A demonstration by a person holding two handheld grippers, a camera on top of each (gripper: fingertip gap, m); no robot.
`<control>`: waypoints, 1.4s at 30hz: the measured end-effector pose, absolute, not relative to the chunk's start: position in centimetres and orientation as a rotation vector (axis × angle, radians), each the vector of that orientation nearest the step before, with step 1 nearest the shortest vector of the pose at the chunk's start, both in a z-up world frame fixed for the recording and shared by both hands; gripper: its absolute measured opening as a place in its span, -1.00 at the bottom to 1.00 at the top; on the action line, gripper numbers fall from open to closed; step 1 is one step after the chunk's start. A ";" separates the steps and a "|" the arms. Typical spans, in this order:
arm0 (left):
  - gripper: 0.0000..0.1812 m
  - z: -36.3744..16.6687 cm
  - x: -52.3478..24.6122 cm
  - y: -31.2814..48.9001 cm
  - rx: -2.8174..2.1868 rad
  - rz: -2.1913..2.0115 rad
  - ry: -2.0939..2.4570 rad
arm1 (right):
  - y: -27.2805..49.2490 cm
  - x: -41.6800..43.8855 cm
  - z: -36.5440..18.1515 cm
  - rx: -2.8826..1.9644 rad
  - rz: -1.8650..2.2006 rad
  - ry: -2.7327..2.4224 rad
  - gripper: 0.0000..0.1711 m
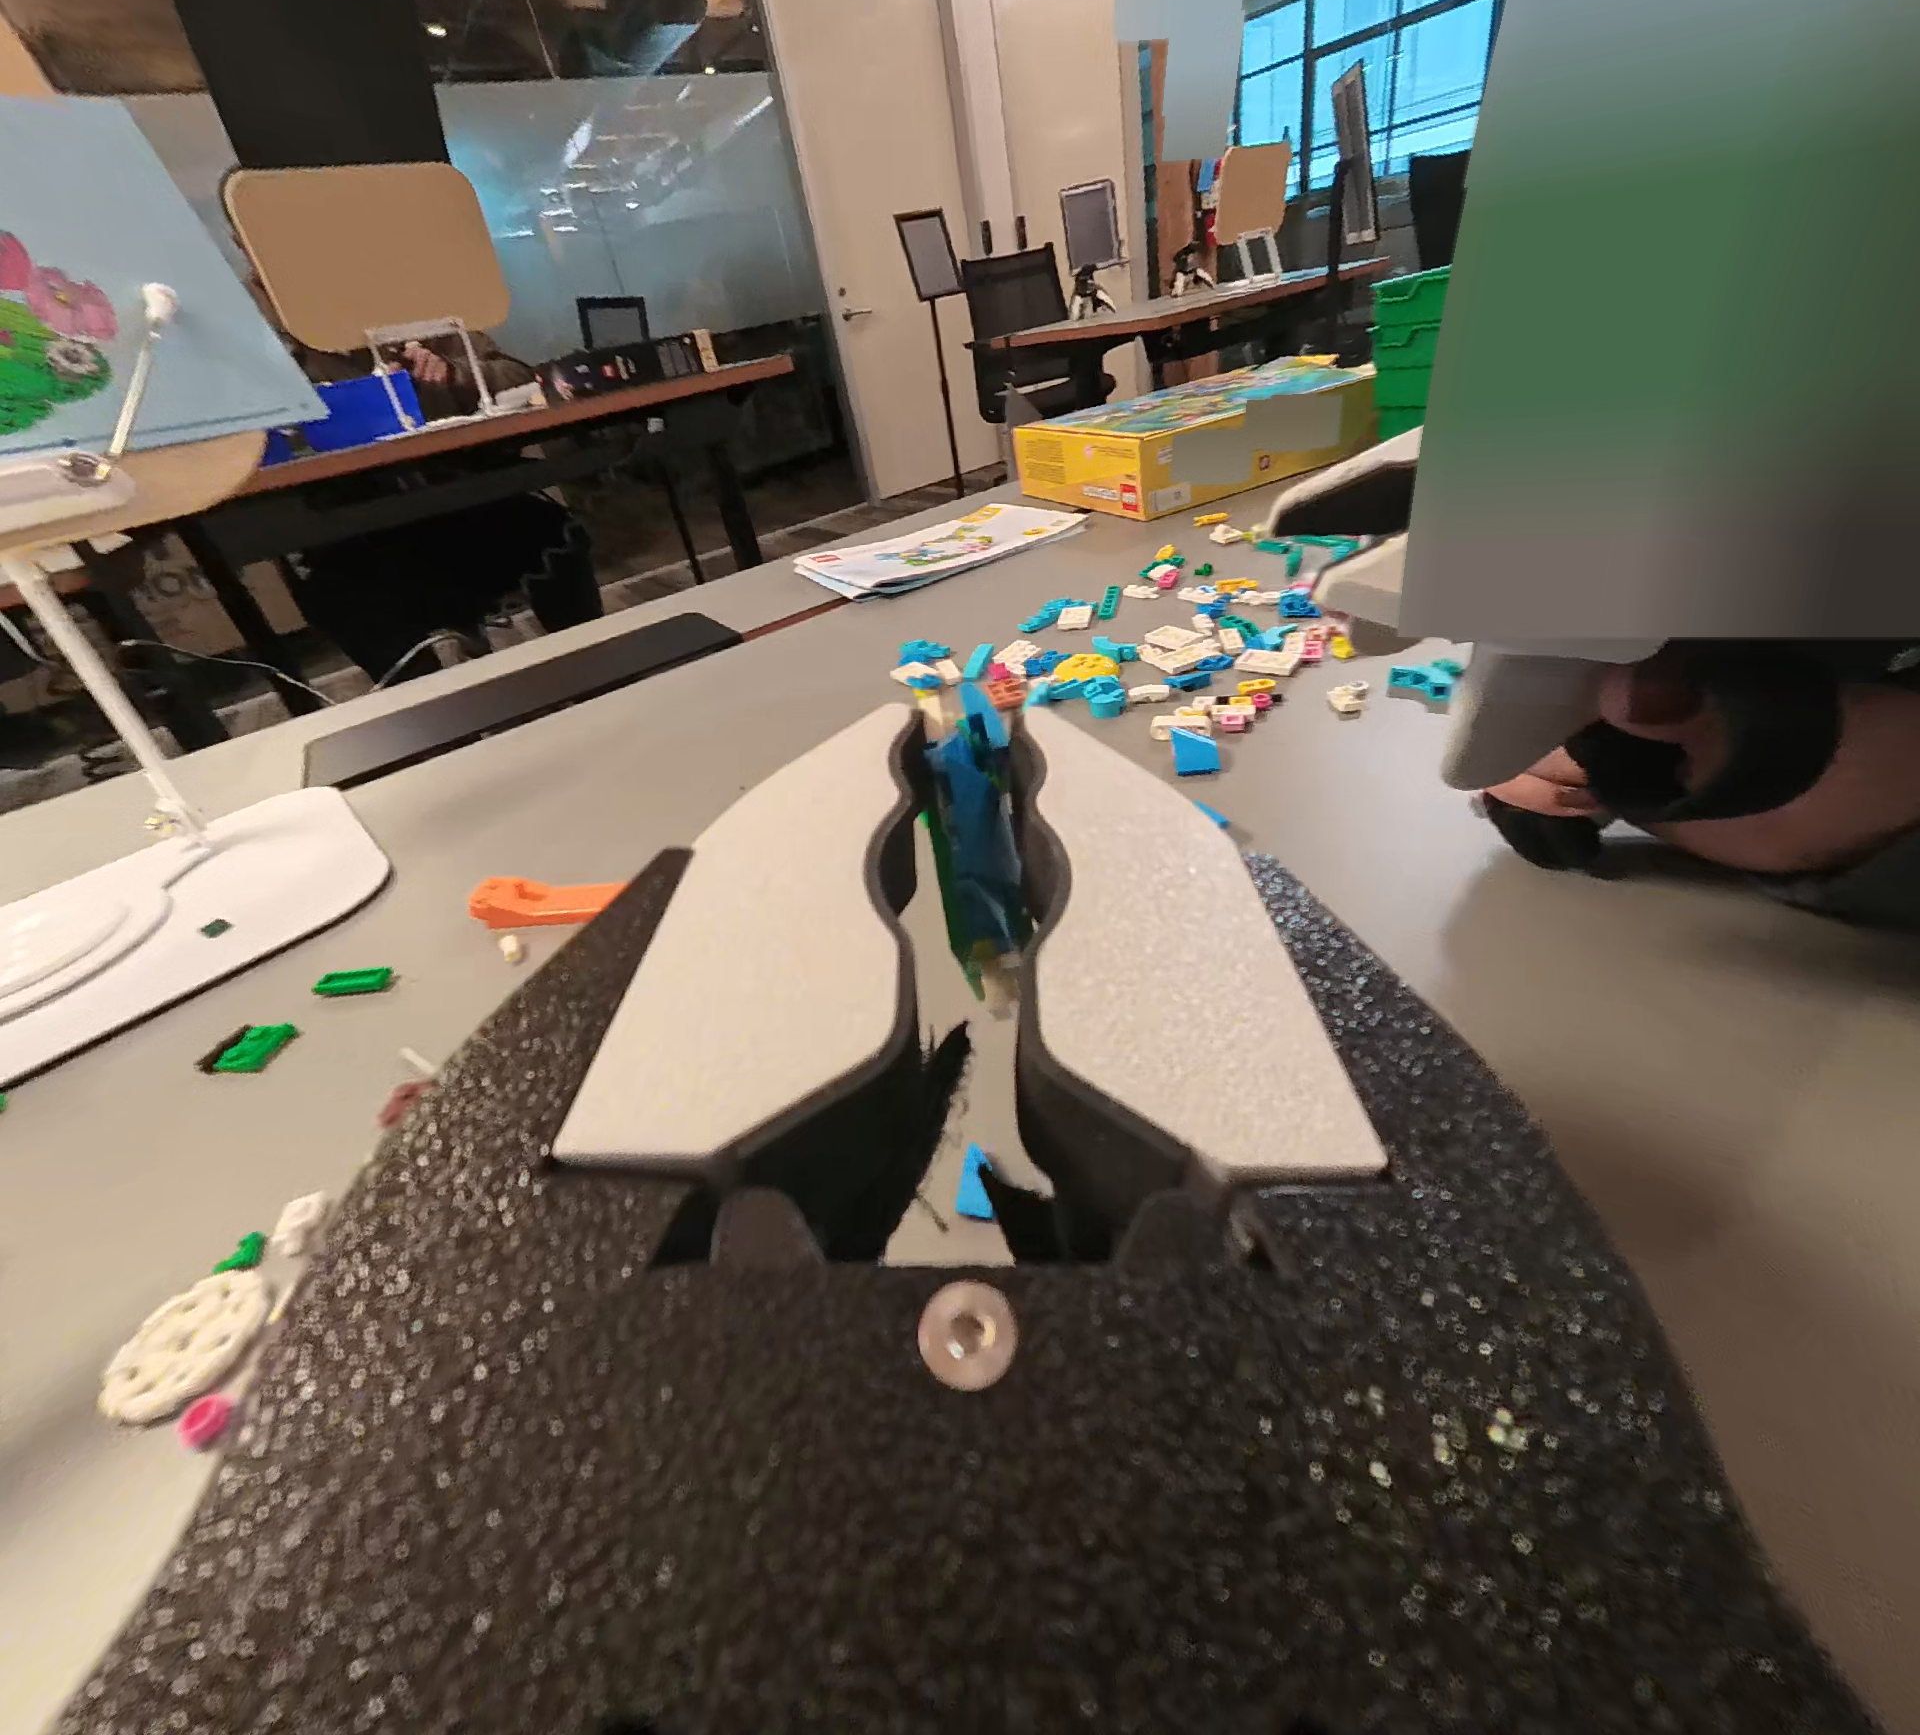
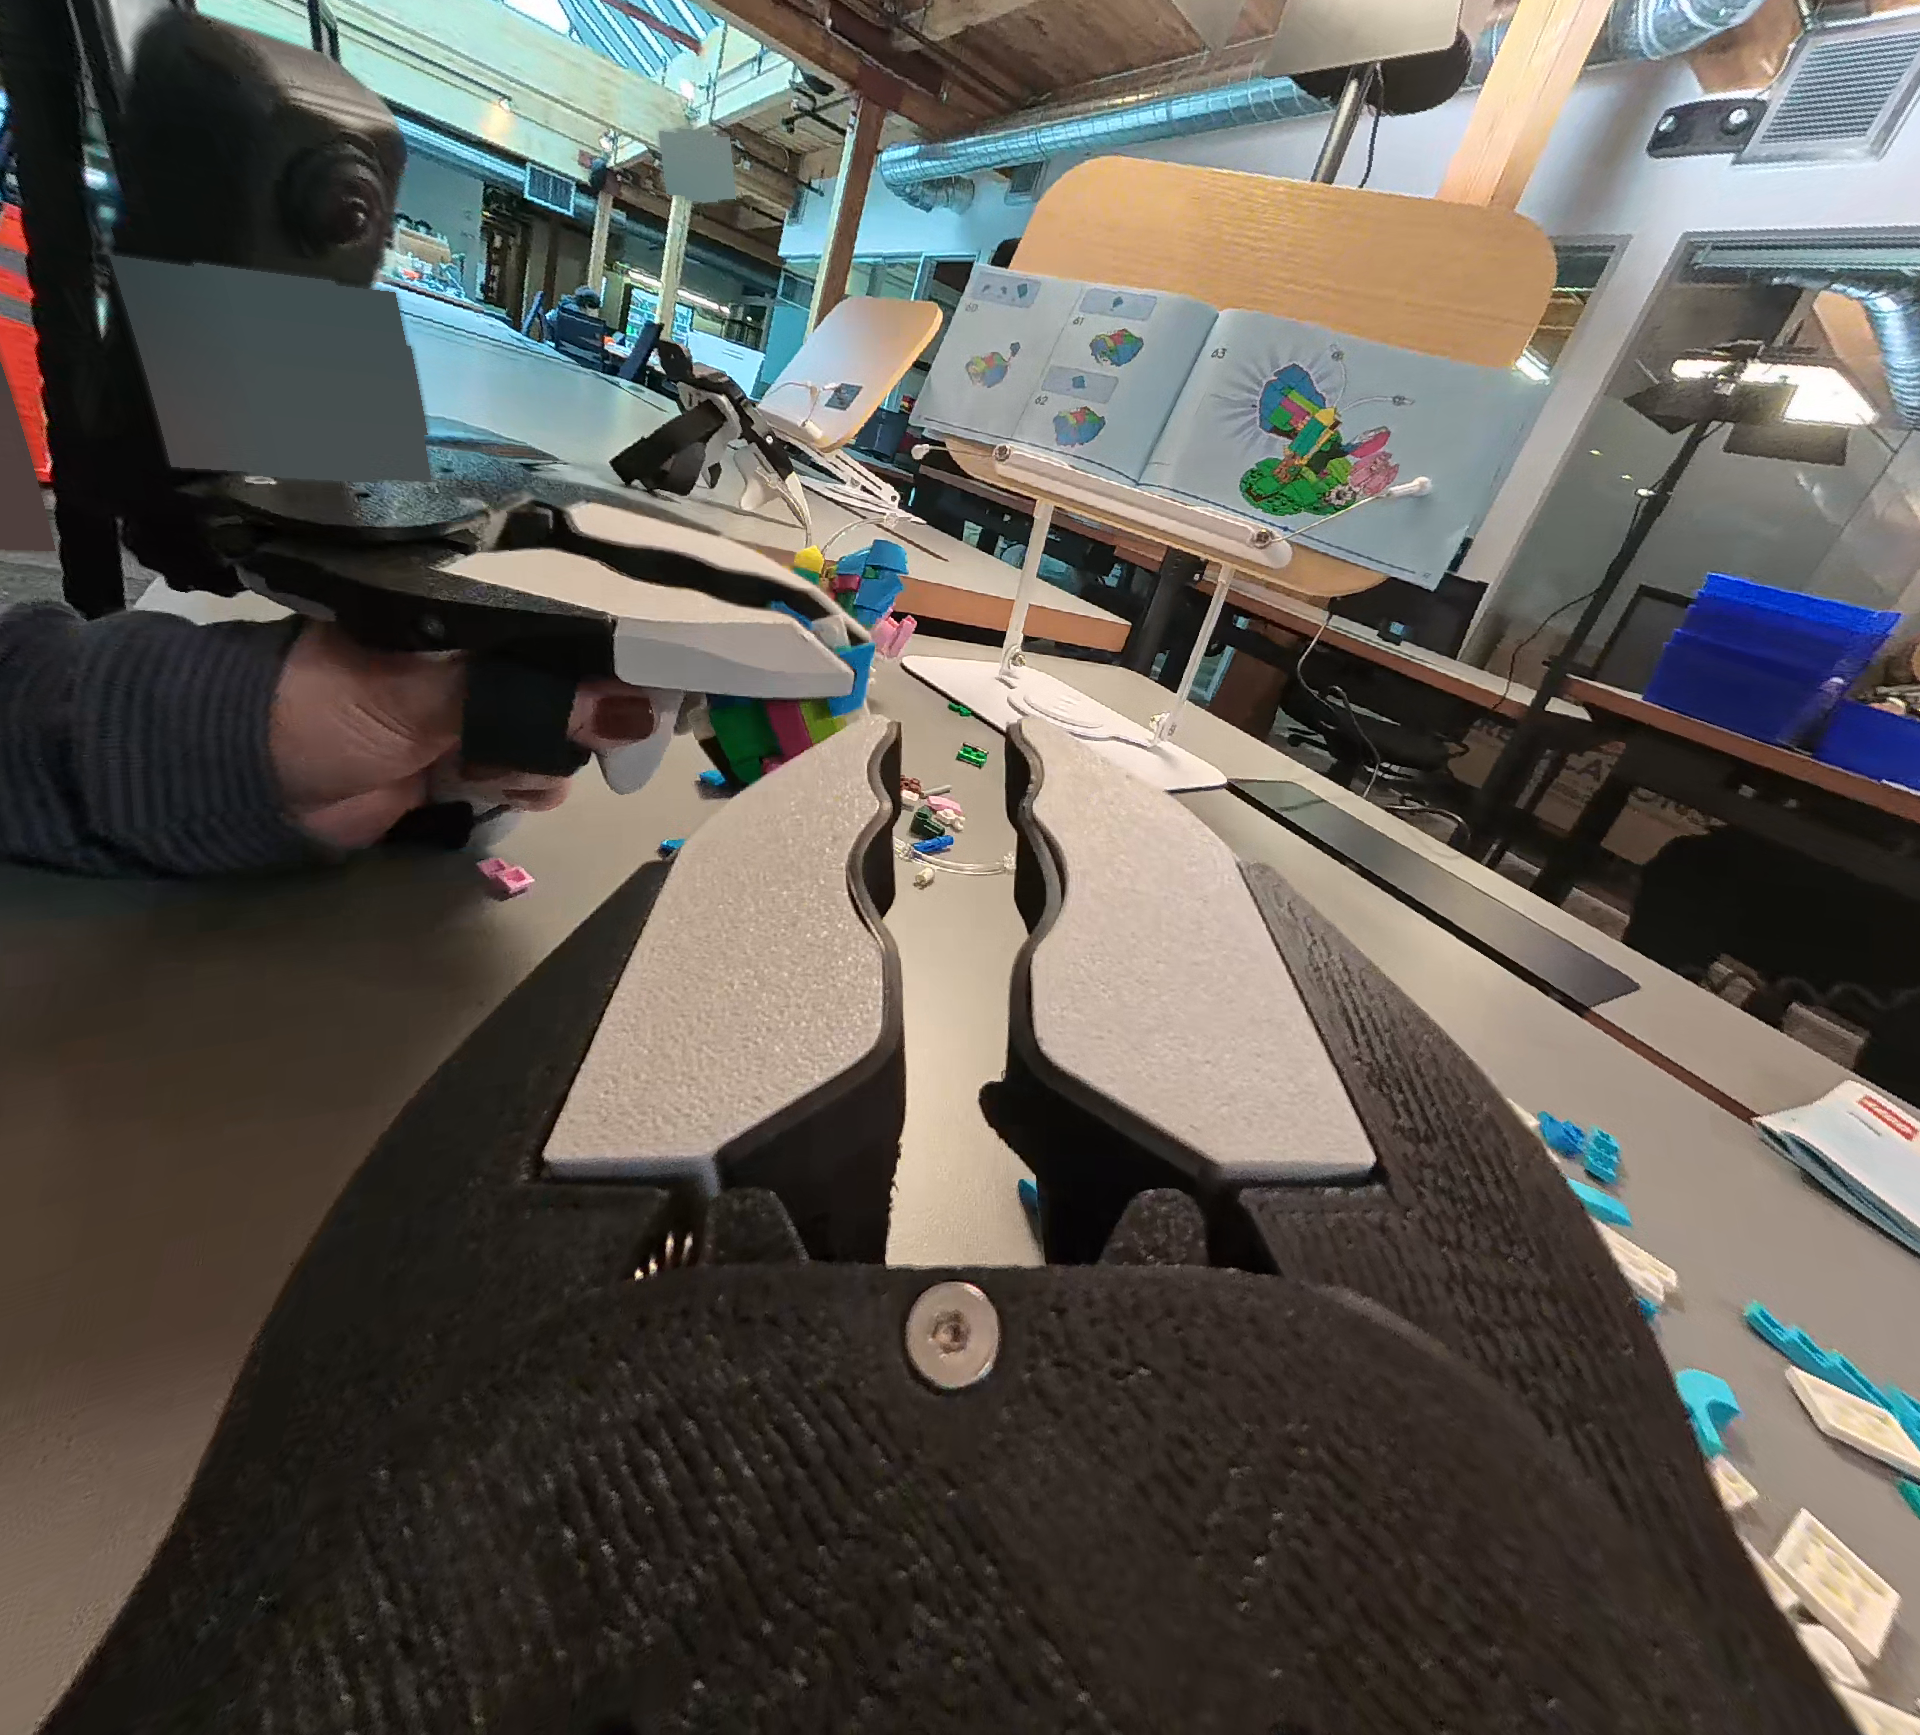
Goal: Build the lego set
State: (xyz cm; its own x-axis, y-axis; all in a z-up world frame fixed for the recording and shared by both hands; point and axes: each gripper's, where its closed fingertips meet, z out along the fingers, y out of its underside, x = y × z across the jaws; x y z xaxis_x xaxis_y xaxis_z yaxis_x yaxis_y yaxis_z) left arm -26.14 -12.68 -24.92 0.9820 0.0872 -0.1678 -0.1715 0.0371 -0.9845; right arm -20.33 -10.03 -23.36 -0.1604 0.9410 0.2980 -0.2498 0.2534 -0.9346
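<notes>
The half-built lego model [image 2: 805,677], a knobbly cluster of blue, green, pink and yellow plastic bricks, sits pinched in the left gripper [image 1: 971,844], held above the grey desk [image 1: 1351,1114] on that side. From the left wrist view only a narrow blue and green edge of it shows between the textured grey fingers [image 1: 790,947]. The right gripper [image 2: 951,812] hangs low over the desk nearby, its jaws narrowly parted with nothing between them.

My worry is the grip: the model is lumpy and clamped on an edge, so pressing on a new brick could twist it loose or pop studs apart. The scattered loose bricks [image 1: 1174,646], mostly teal, white and pink slivers, lie well apart from the model and are small, smooth and easy to fumble with such broad fingers.

The open instruction booklet [image 2: 1226,407], on a pale wooden stand with white legs, faces the work. A yellow cardboard box [image 1: 1184,449] rests at the far desk edge.
</notes>
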 end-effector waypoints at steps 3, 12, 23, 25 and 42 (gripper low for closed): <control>-0.84 -24.8 -25.7 -12.7 -1.519 0.151 0.069 | -10.2 -20.1 -23.3 -0.716 1.217 -1.299 -0.81; -0.84 -25.7 -24.0 -13.9 -1.635 -0.058 0.094 | -11.6 -19.9 -23.5 -0.641 1.196 -1.360 -0.82; -0.84 -20.8 -20.6 -17.0 -1.462 -0.422 0.253 | -16.7 -20.2 -23.6 -0.664 1.552 -2.015 -0.67; -0.84 -20.6 -20.3 -16.5 -1.466 -0.434 0.245 | -17.0 -20.5 -23.4 -0.621 1.580 -2.069 -0.67; -0.70 -21.8 -22.2 -10.5 -1.515 -0.564 0.109 | -11.3 -22.6 -23.1 -0.687 1.911 -1.961 -0.86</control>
